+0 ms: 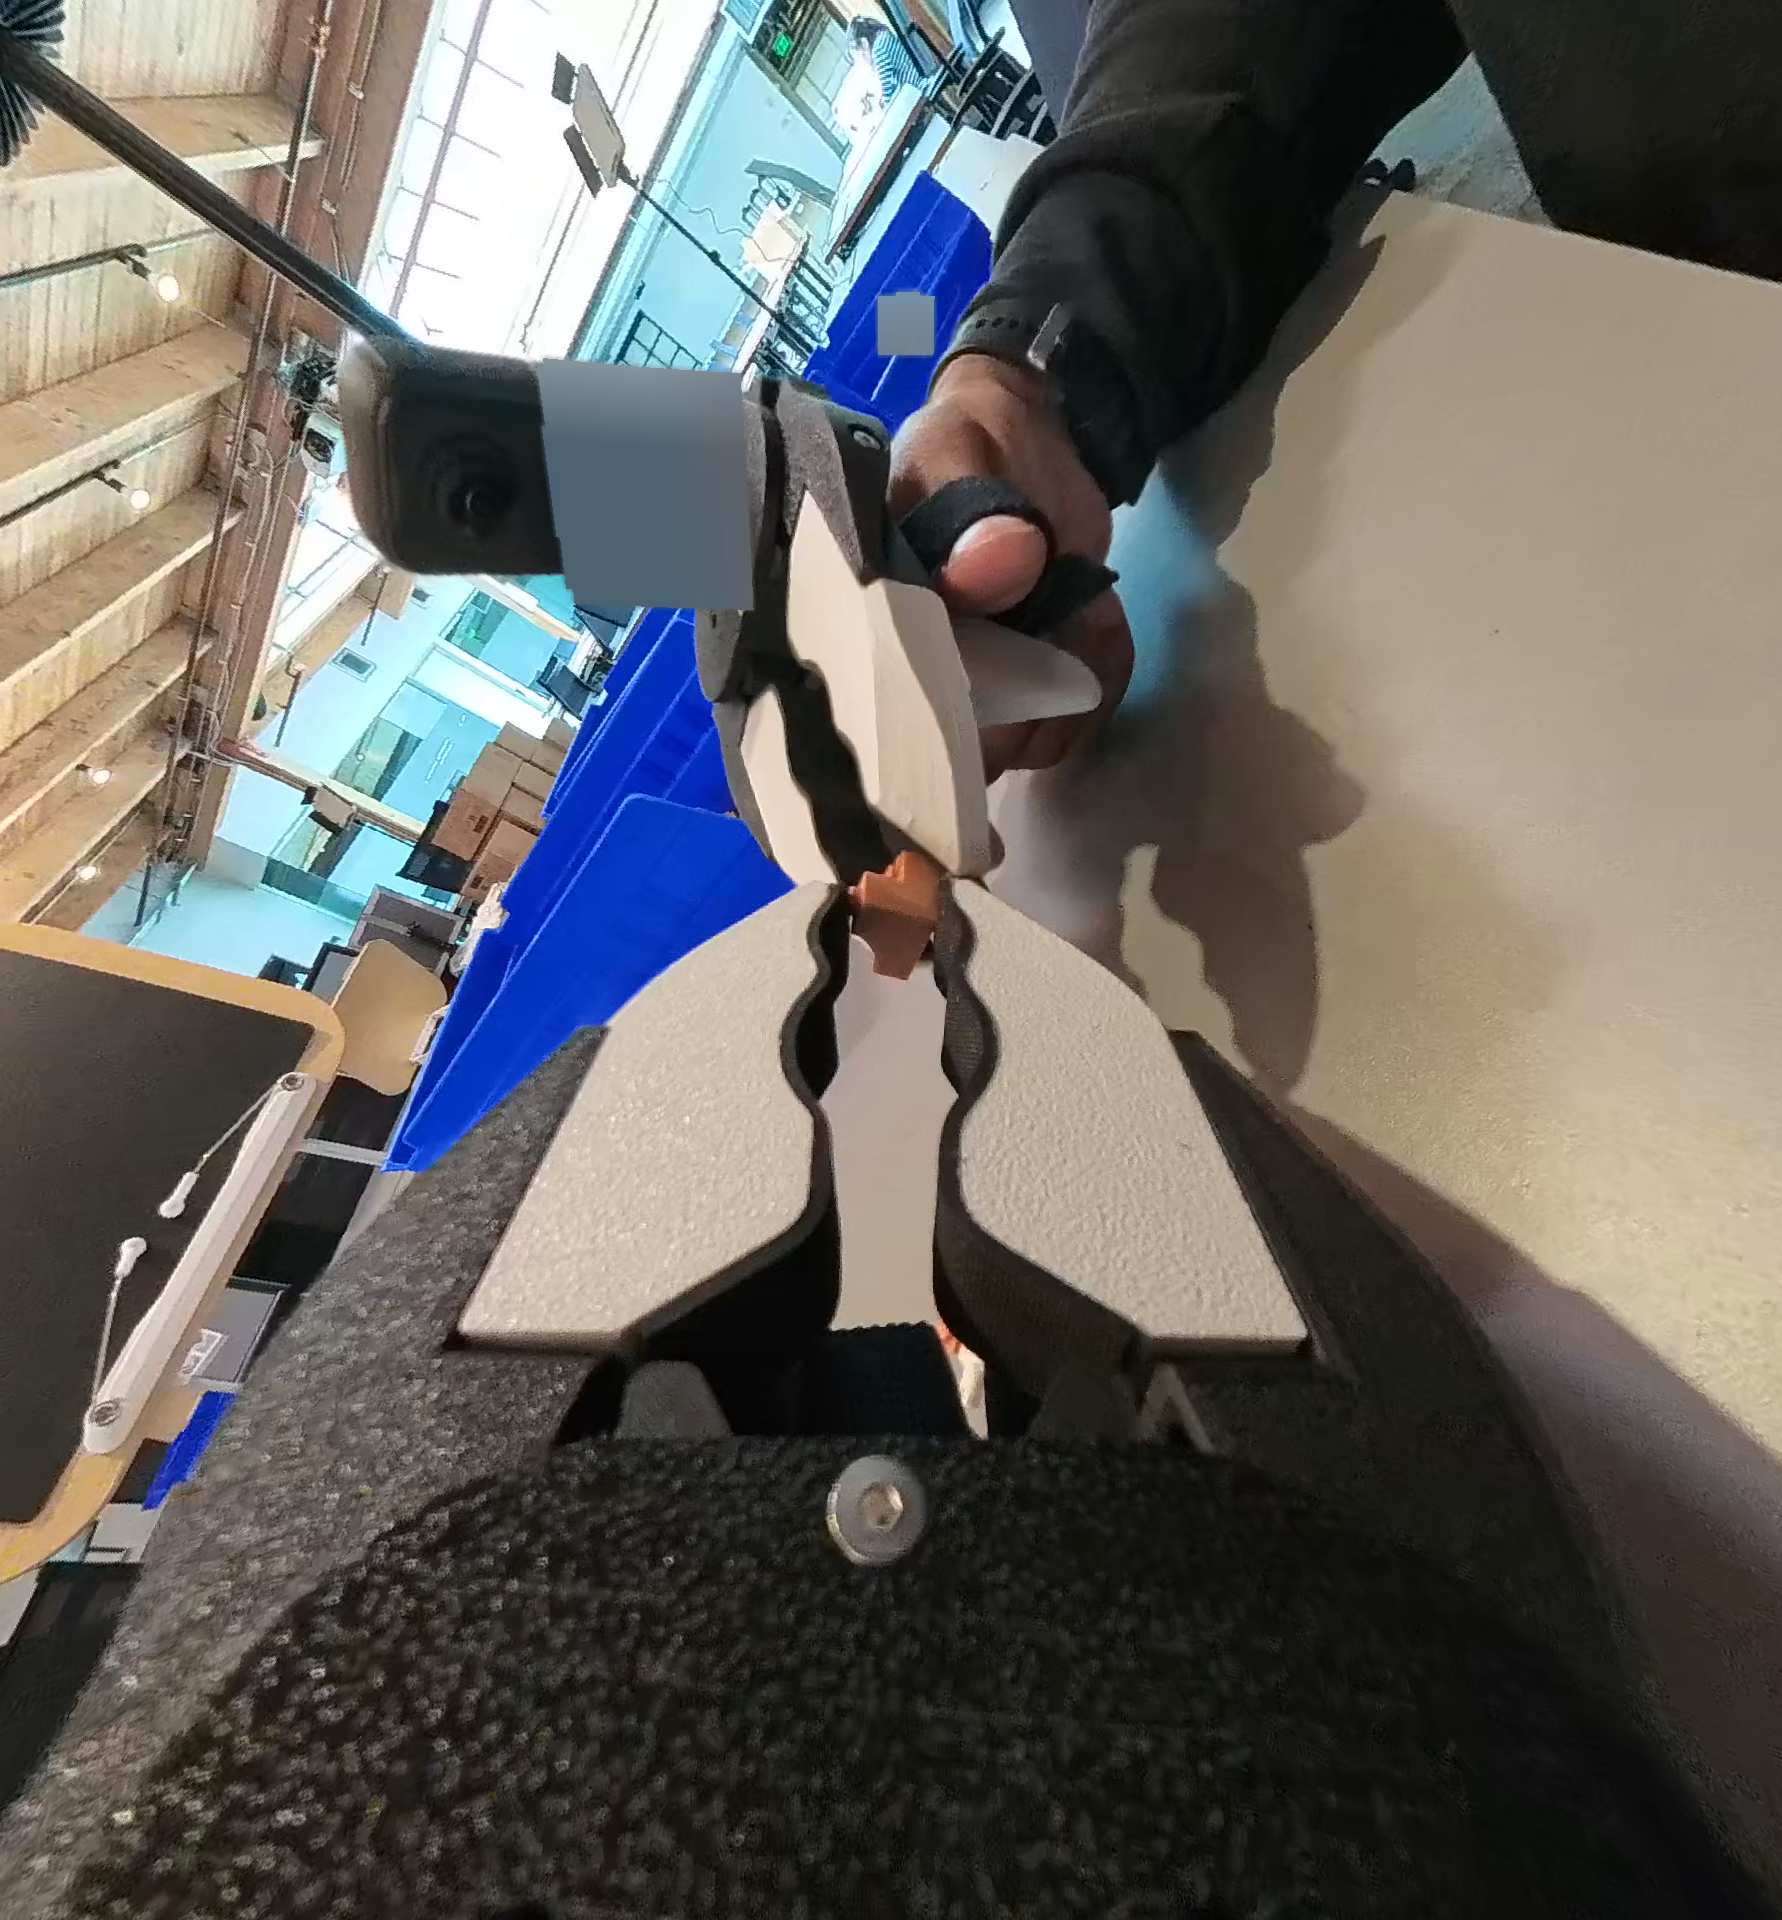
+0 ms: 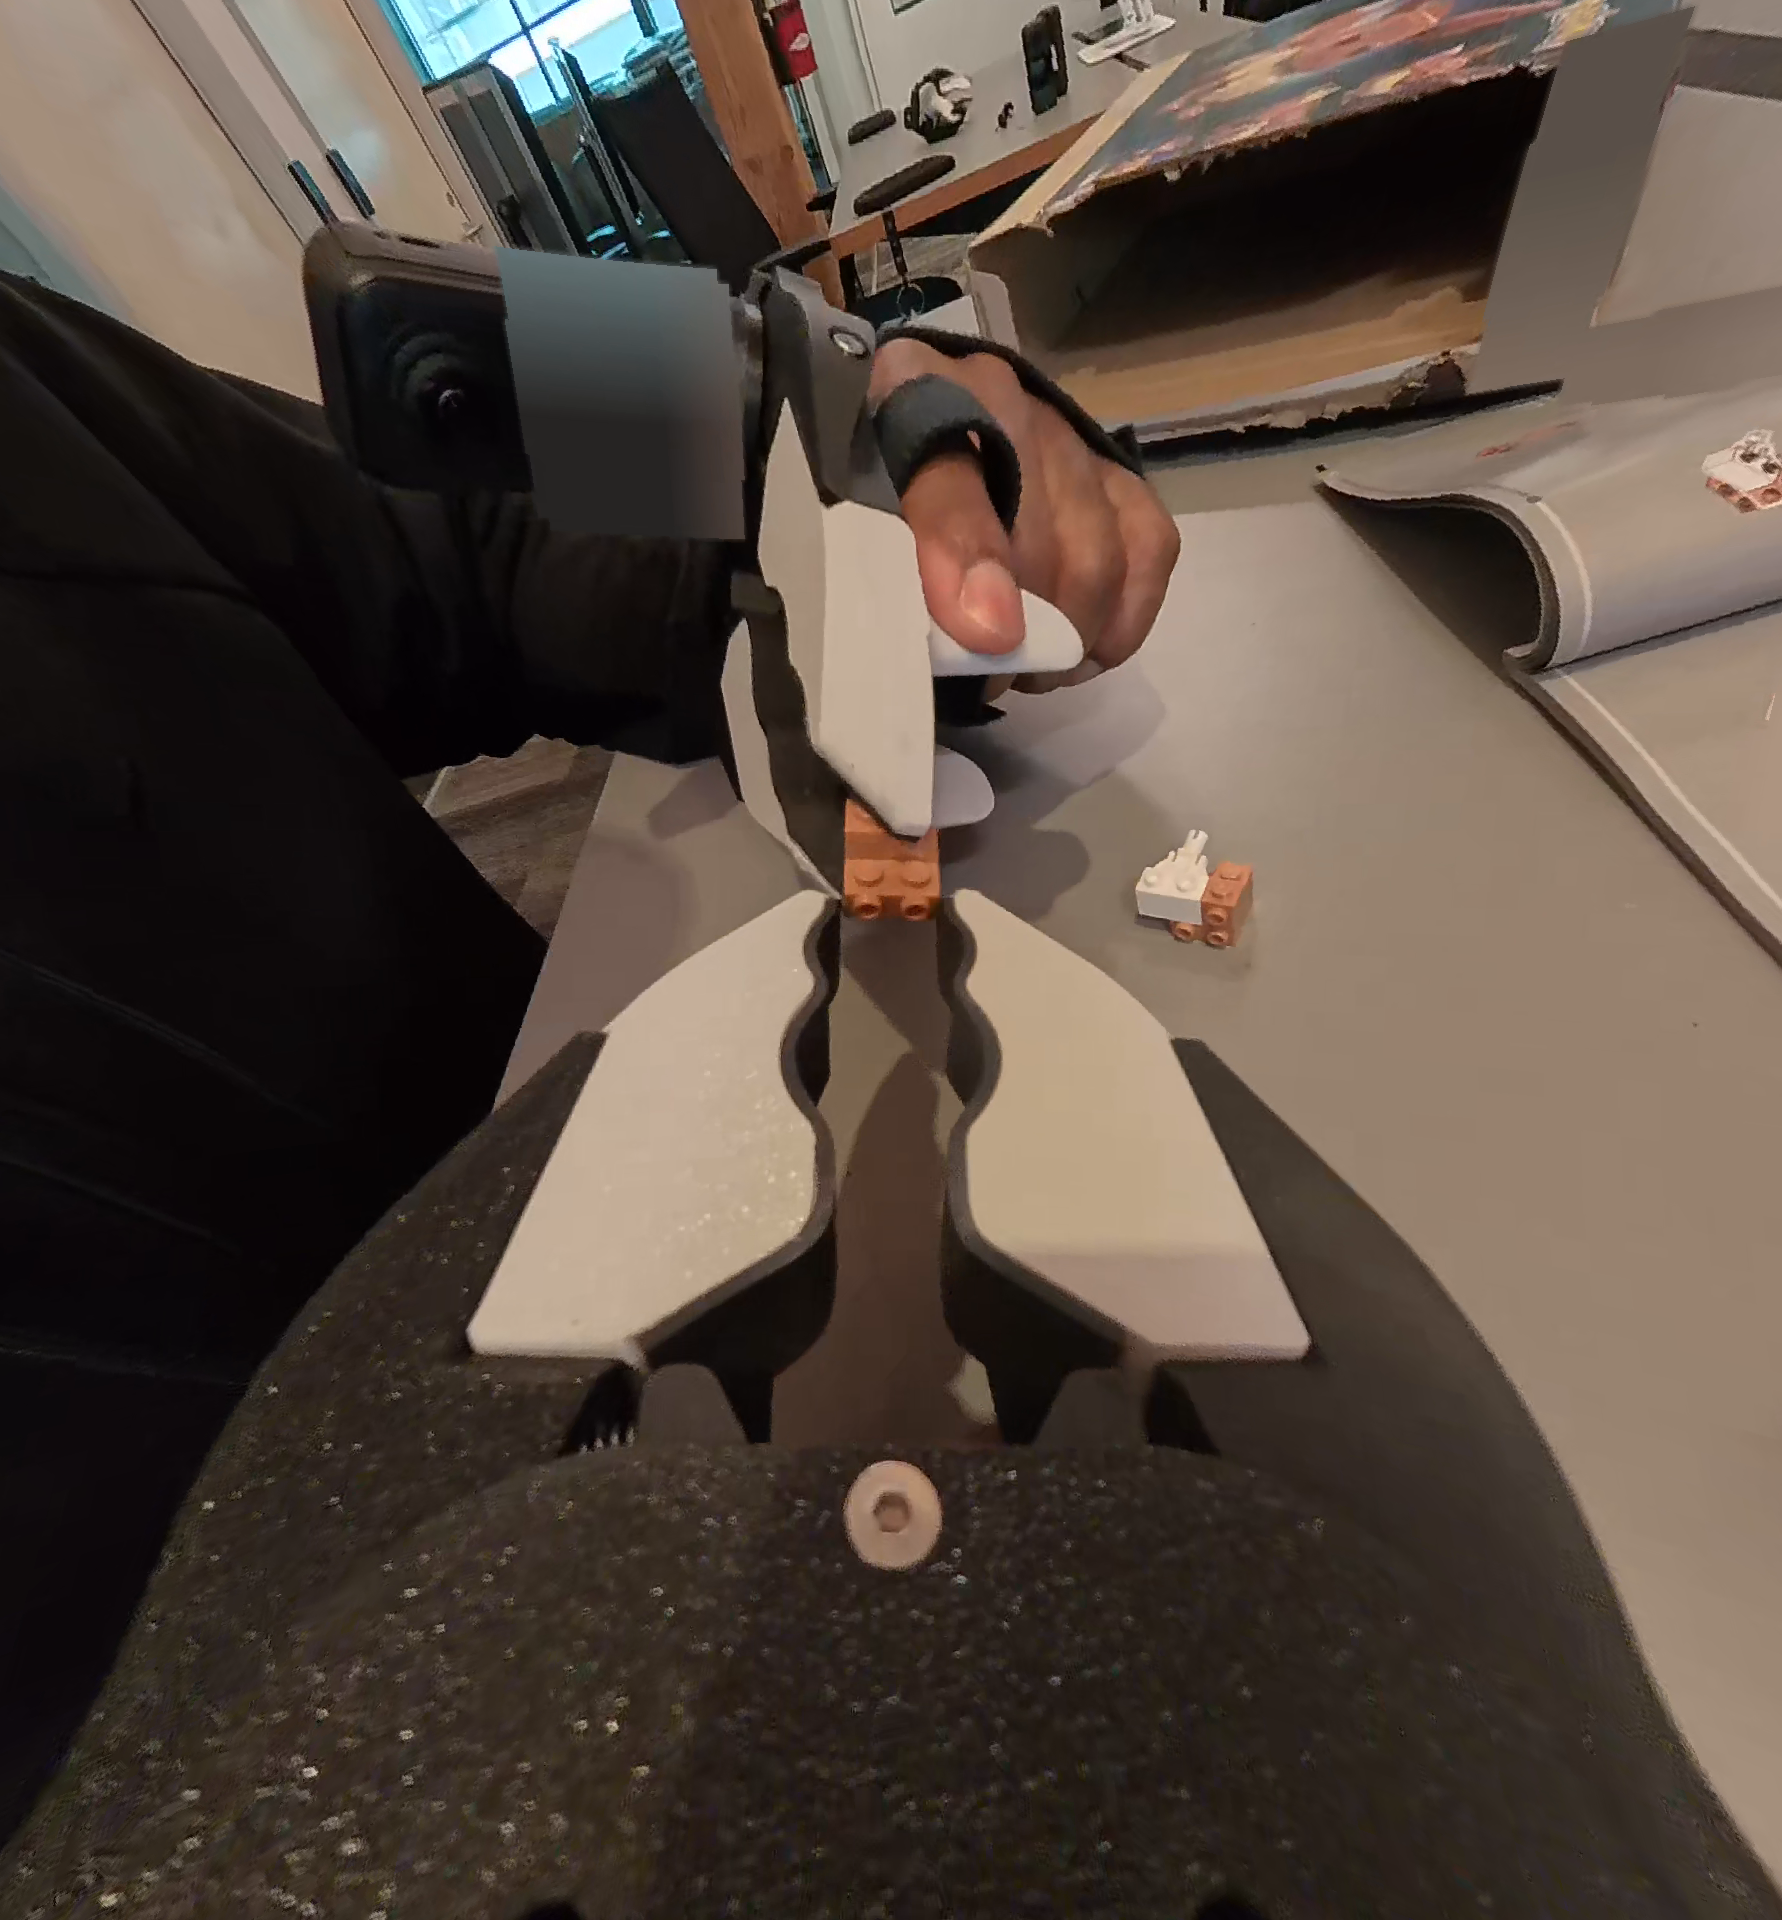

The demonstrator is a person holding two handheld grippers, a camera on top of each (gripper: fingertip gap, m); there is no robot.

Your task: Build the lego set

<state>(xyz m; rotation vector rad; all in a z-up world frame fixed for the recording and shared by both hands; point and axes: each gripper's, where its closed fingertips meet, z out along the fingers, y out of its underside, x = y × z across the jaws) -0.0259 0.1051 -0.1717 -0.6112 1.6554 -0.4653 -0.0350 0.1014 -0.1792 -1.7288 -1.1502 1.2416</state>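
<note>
Both grippers, left and right, pinch one small brown brick block at their fingertips; it looks light, rigid, best held by its flat sides.

Both grippers' jaws clamp one brown brick block above the grey table, near a white-and-brown brick piece.

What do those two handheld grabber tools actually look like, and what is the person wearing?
Each gripper has two pale grey textured fingers with wavy black inner pads, on a speckled black body with a silver screw. A black camera sits on each. The person wears dark sleeves, a wristwatch, and black finger straps.
</note>
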